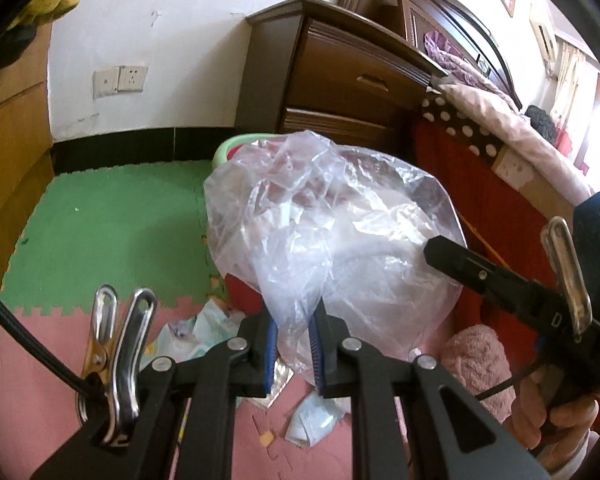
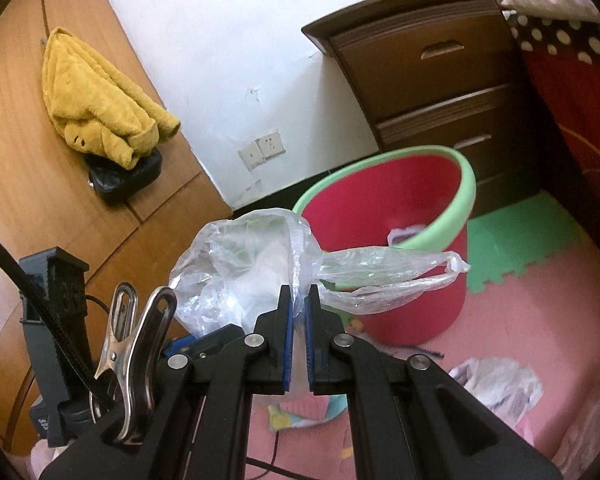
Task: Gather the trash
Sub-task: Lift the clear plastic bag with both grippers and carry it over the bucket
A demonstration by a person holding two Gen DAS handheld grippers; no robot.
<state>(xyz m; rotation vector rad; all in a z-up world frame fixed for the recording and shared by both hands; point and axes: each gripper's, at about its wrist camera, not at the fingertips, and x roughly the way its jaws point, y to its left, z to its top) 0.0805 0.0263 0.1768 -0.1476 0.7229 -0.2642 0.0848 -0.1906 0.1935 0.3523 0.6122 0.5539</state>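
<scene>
Currently both hand-held grippers, left and right, clamp the clear plastic bag; spread its mouth evenly over the red bin beyond.

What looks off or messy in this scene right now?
Crumpled trash lies scattered on the pink foam mat, outside the red bin. The clear plastic bag, pinched by both grippers, hangs in the air rather than lining the bin.

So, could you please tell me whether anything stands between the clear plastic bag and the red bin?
Nothing visible does. Both the left gripper and right gripper are shut on the plastic bag, and the red bin sits open just beyond it.
</scene>
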